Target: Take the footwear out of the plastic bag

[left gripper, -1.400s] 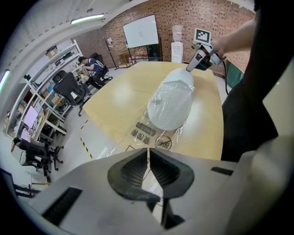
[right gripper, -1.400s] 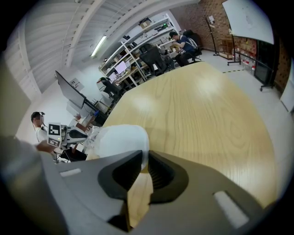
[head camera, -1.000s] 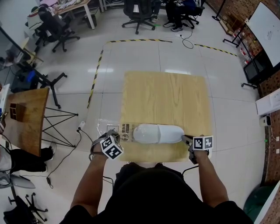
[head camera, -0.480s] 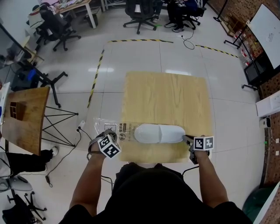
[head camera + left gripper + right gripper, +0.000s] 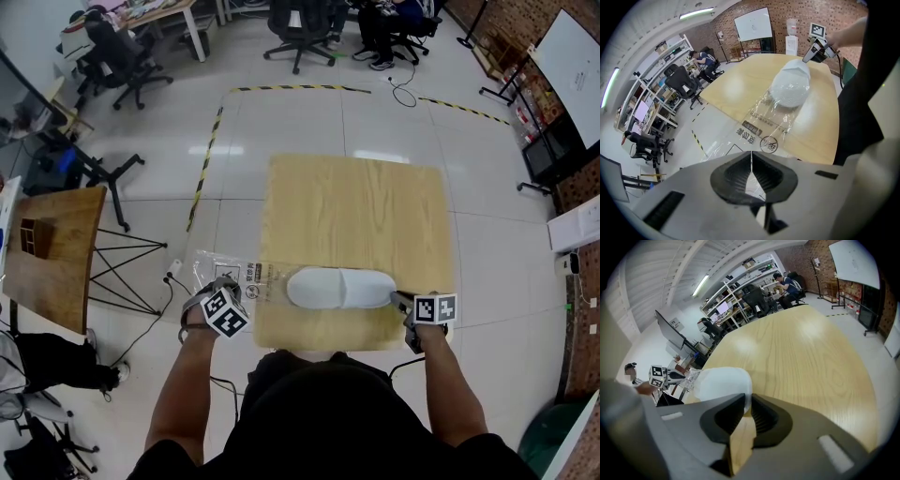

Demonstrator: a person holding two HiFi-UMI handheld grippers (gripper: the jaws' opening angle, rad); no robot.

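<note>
Wooden table [image 5: 356, 206] carries the white slipper [image 5: 339, 288] near its front edge. The right gripper [image 5: 746, 411] pinches the slipper's end, and the left gripper [image 5: 751, 161] is clamped on the clear bag [image 5: 239, 274] overhanging the table's left edge. The bag looks nearly off; next, pull it fully clear of the slipper

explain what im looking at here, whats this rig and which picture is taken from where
No robot here: a person holds a two-jaw tool in each hand. The head view comes from a camera on the person's head, looking down. The two gripper views come from cameras riding on each tool, looking along its jaws. On the light wooden square table lies white soft footwear, with a clear printed plastic bag partly over the table's edge. The left hand-held gripper is shut on the bag's edge; the right hand-held gripper is shut on the footwear's other end. How much footwear sits inside the bag I can't tell.
</note>
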